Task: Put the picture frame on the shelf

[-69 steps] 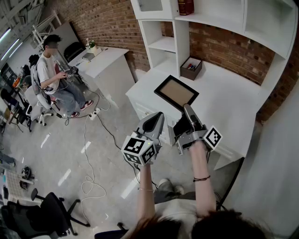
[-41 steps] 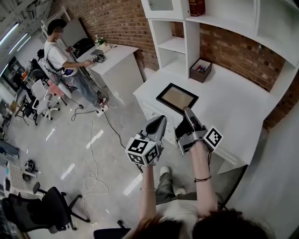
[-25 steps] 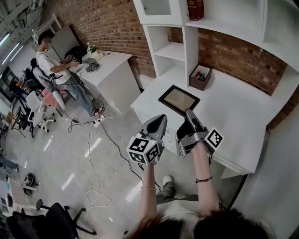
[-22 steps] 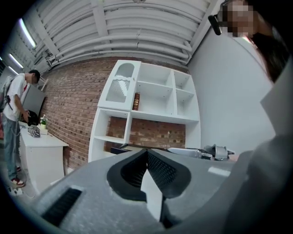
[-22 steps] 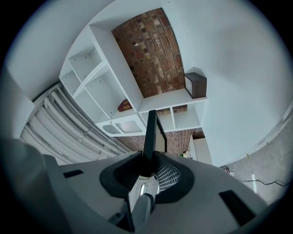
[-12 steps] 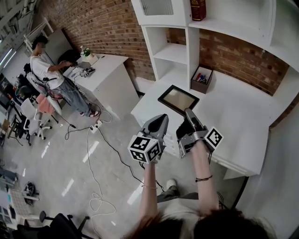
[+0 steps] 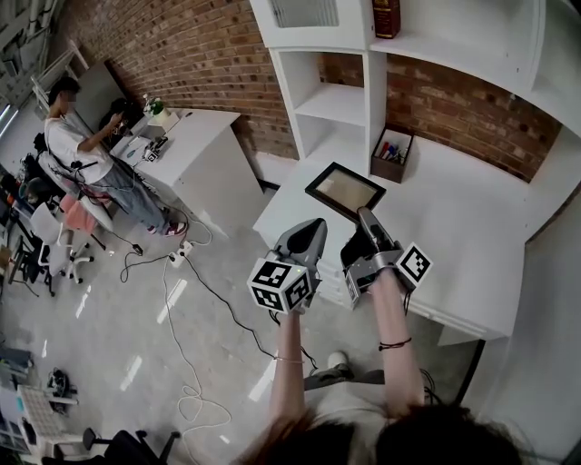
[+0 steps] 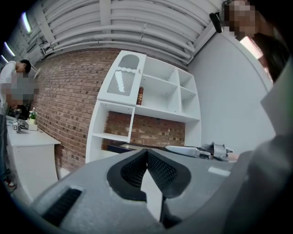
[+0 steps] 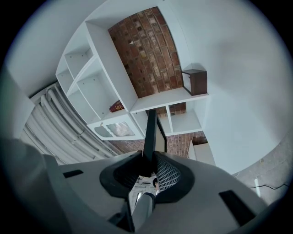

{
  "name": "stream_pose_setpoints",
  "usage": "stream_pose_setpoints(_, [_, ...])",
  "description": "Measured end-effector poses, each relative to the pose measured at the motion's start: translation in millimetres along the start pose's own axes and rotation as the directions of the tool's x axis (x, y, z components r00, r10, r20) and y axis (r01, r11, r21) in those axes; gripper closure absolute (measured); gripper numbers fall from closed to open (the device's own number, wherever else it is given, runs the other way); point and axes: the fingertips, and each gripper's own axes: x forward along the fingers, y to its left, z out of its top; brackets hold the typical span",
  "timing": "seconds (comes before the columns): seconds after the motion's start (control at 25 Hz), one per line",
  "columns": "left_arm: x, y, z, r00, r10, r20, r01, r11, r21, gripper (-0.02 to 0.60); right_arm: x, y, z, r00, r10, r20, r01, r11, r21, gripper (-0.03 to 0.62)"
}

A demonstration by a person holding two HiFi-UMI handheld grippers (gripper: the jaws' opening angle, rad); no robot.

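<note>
Picture frame (image 7: 346,190) – dark border, tan panel – held by its near edge in the right gripper (image 7: 364,218), flat face turned up toward the head view. It is seen over the near left corner of the white desk (image 7: 454,227); whether it touches the desktop cannot be told. In the right gripper view the frame's edge (image 9: 150,132) rises as a dark strip from between the ribbed pads (image 9: 167,176), which press on it from both sides.

Left gripper (image 7: 313,227) sits just beside the right one, off the desk's left edge and above the floor. In its own view the two jaws meet at the tips with nothing between them.

Both grippers carry a marker cube at the rear, and a bare forearm runs back from each toward the bottom of the head view.

Along the desk's back edge stands a small brown box (image 7: 391,156) holding coloured pens, against the brick wall (image 7: 200,54). The white shelf unit (image 7: 331,95) rises from the desk's back left corner – its lower compartments open toward the frame, a dark red book (image 7: 386,16) upright on an upper board.

Well apart, at the left, a second white desk (image 7: 195,136) carries small items; a person (image 7: 77,150) stands beside it. Cables (image 7: 195,300) trail across the grey floor.
</note>
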Motion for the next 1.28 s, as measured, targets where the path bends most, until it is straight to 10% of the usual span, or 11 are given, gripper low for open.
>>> stream_pose_setpoints(1.28, [44.0, 74.2, -1.8, 1.000, -0.014, -0.020, 0.014, 1.000, -0.014, 0.571, 87.2, -28.8, 8.4, 0.999, 0.028, -0.018, -0.028, 0.999, -0.016, 0.519])
